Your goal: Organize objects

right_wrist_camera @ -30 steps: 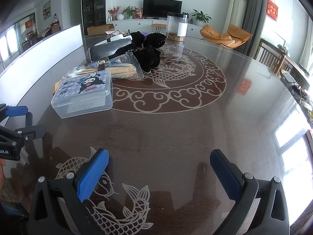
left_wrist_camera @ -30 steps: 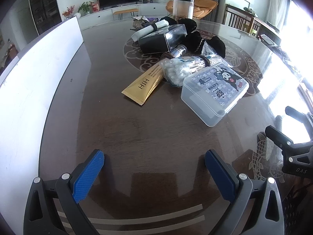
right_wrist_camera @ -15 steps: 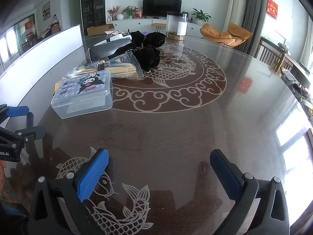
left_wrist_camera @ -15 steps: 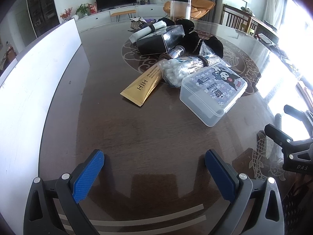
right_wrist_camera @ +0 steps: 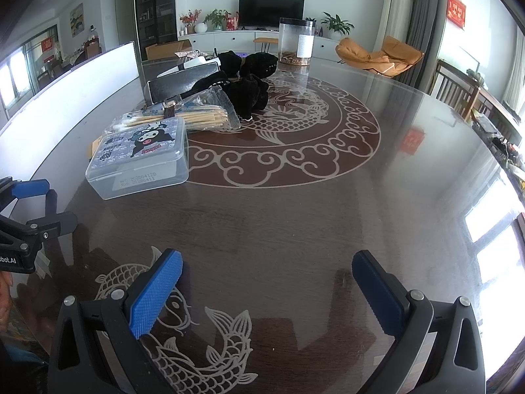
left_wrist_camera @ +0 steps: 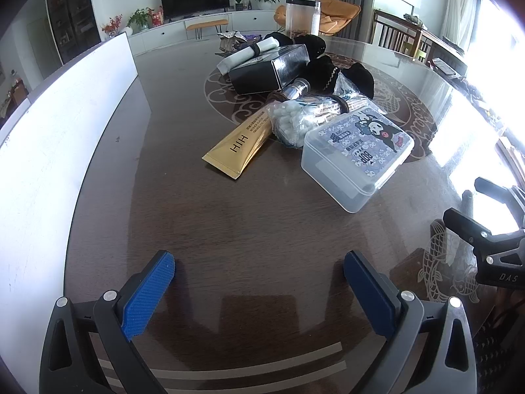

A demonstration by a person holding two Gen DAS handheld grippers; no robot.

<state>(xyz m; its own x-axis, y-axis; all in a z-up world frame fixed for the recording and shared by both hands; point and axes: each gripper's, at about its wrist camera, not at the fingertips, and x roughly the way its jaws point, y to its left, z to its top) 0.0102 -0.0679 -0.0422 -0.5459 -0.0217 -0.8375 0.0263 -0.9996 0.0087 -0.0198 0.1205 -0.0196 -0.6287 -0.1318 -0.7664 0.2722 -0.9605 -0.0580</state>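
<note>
Two empty grippers wait by a messy pile on a shiny table.

The left gripper (left_wrist_camera: 259, 290) and the right gripper (right_wrist_camera: 267, 290) both hang wide open over the dark glass table (right_wrist_camera: 328, 223), and hold nothing. The things to sort lie ahead in one heap: a clear plastic box (left_wrist_camera: 356, 157) nearest, touching a bag of cotton swabs (left_wrist_camera: 295, 123) that lies on a gold tube (left_wrist_camera: 241, 146), with a black box (left_wrist_camera: 267, 74) and black cloth things (left_wrist_camera: 328, 69) behind. I think a grab at the plastic box may make it slide on the glass. Pulling the tube could drag the swab bag along and push the box.
</note>
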